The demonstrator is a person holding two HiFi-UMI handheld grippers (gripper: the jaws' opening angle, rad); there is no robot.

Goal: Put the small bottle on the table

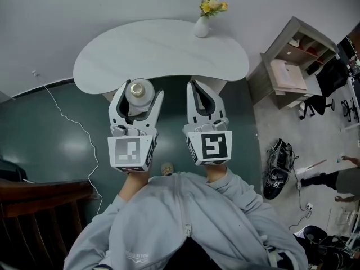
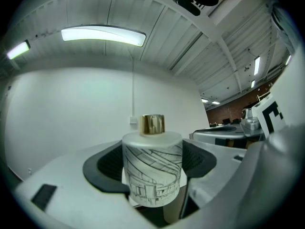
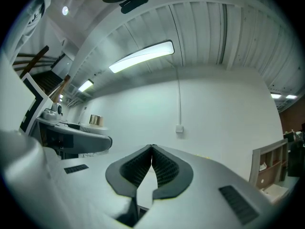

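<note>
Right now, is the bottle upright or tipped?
Upright: bottle stands cap up in the left hand-held gripper; head view looks down on its cap.

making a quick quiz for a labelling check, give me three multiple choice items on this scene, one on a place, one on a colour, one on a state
1. Where does the vase of flowers stand?
A. at the far edge of the table
B. on the floor
C. between the jaws of a gripper

2. What colour is the cap of the small bottle?
A. red
B. gold
C. blue

3. What state is the right gripper in?
A. shut on the small bottle
B. wide open
C. shut, with nothing between its jaws

Answers:
1 A, the head view shows the vase on the table's far side by the wall.
2 B, the left gripper view shows a shiny gold cap on the pale bottle.
3 C, the right gripper view shows the jaws meeting with nothing between them; the bottle sits in the left gripper.
</note>
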